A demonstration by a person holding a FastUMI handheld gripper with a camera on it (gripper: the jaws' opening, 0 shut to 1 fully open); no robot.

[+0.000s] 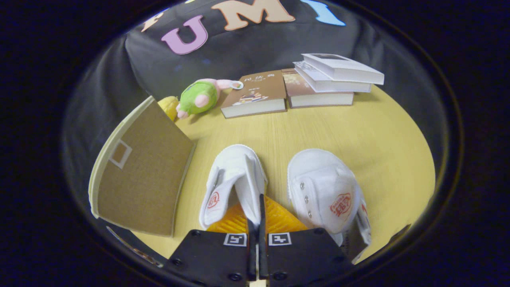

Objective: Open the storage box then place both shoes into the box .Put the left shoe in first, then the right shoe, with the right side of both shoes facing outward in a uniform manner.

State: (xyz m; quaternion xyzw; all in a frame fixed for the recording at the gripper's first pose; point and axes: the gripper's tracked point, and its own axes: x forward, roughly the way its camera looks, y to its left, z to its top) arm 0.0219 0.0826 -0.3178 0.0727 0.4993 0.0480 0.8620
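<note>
Two white canvas shoes stand side by side on the yellow table (390,159), toes pointing away from me. The shoe on the left (235,171) shows its orange insole (235,219). My gripper (258,223) is shut on this shoe's right side wall, which rises thin and white between the two fingers. The shoe on the right (324,187) sits just beside the right finger, untouched. Left of the shoes, the storage box's brown lid (139,175) with a cream rim stands raised and tilted; the inside of the box is hidden.
Beyond the shoes, a green and pink plush toy (199,97) lies near a yellow object (169,105) behind the lid. A brown book (257,95) and a stack of three books (330,81) lie at the table's far side.
</note>
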